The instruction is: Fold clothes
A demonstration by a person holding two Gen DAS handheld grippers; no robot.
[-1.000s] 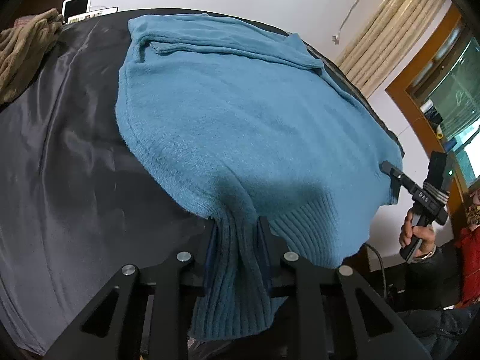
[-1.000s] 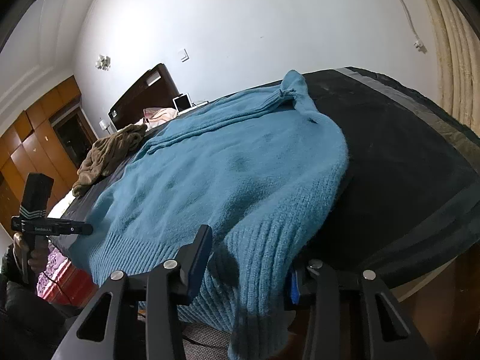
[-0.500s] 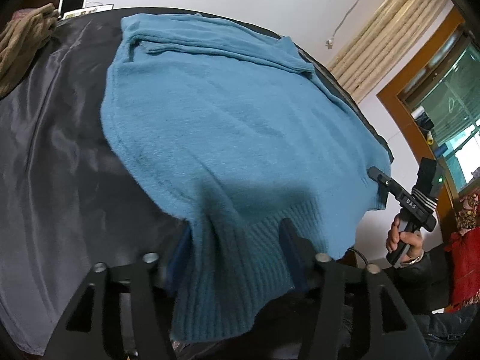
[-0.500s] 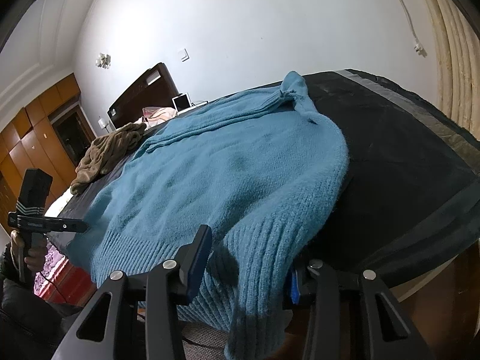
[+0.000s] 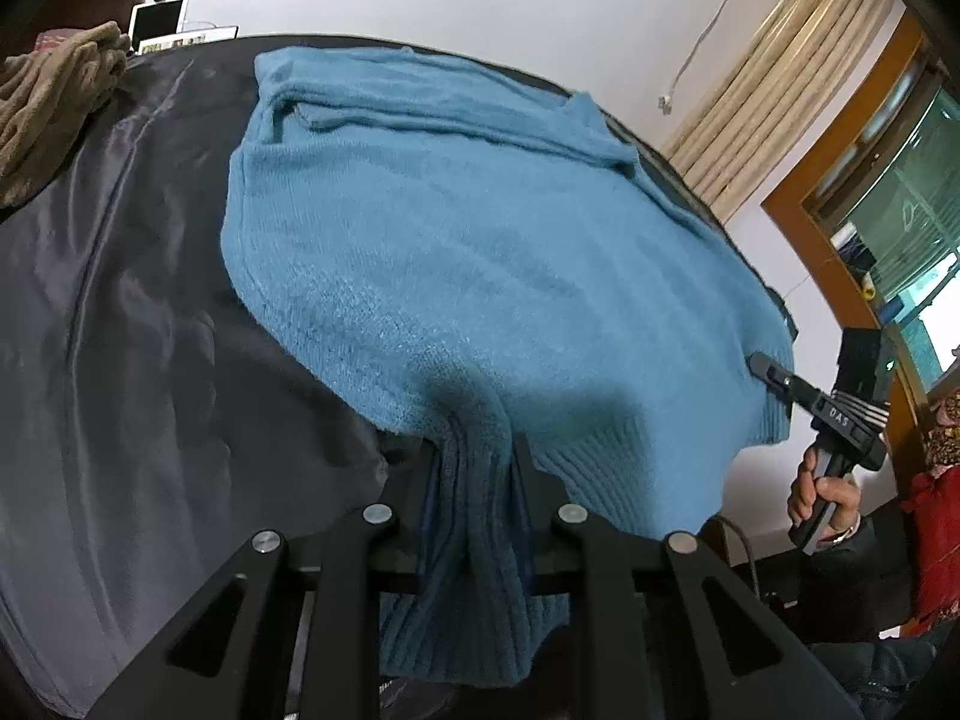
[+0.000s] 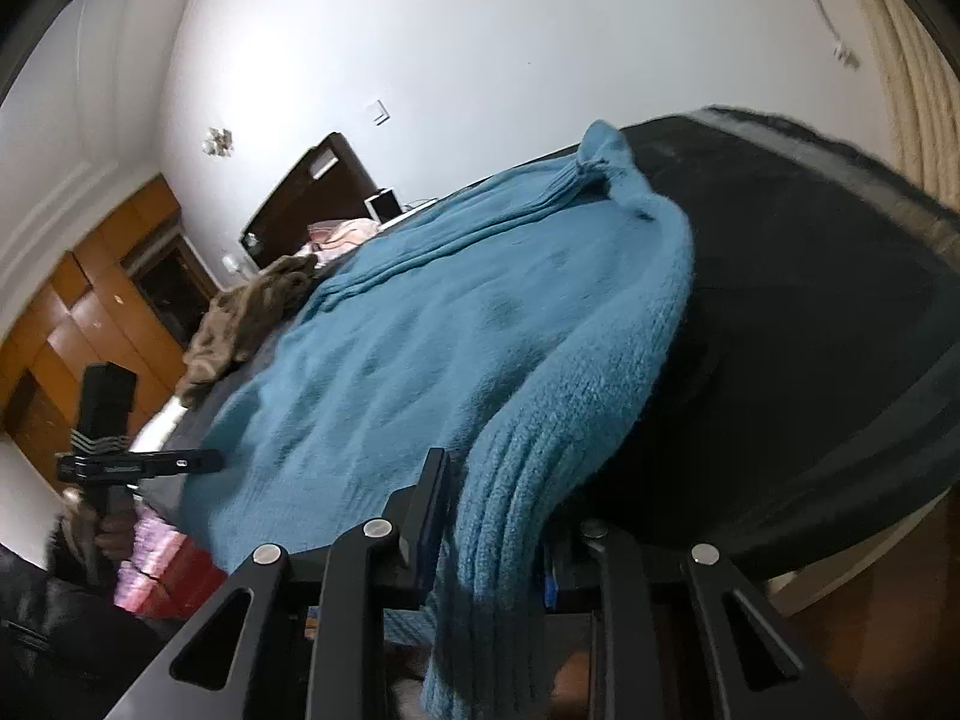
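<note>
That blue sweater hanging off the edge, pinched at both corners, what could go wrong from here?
1. Both sets of jaws are closing on the thick ribbed hem only; when lifted, the heavy blue sweater might slip out.
2. The left gripper has bunched its corner, so the fold may come out crooked.
3. The sleeves folded across the far end might fall open.

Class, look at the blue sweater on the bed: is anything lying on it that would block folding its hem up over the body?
Nothing visible lies on the sweater. The brown garment sits apart, beside it on the dark cover.
</note>
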